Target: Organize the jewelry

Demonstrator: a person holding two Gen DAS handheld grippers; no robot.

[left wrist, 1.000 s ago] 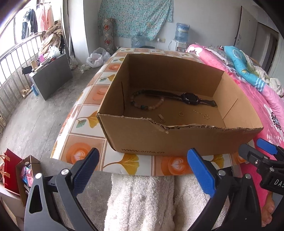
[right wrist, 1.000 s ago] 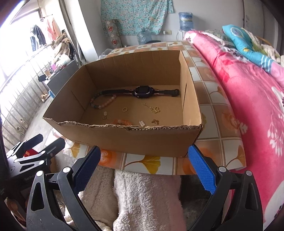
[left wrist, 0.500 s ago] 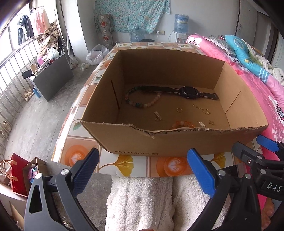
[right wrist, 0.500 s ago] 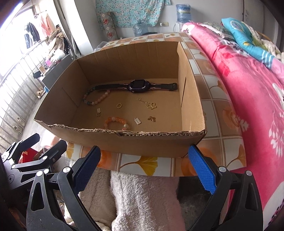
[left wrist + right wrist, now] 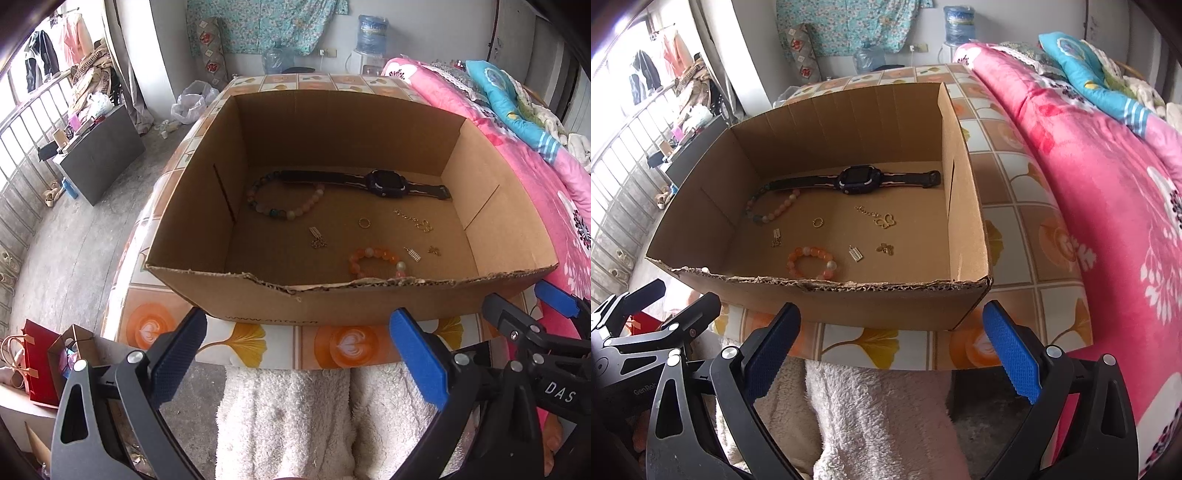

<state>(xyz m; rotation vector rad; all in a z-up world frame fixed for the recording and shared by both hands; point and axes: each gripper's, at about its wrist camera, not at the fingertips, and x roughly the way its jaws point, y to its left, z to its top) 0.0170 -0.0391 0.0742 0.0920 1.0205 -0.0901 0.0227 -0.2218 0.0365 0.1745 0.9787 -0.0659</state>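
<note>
left gripper: fingers spread wide, holding nothing, just short of the box's near wall
box: open cardboard, on a tiled table
bead bracelet: far left of the box floor, under the watch strap
watch: flat along the back wall
ring: mid floor
orange bracelet: near the front wall
butterfly chain: right of the ring
right gripper: fingers wide apart, empty, by the box's near right corner
blanket: pink, right of the table

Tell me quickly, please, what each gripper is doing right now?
Left gripper: open, holding nothing, short of the cardboard box.
Right gripper: open, holding nothing.
</note>
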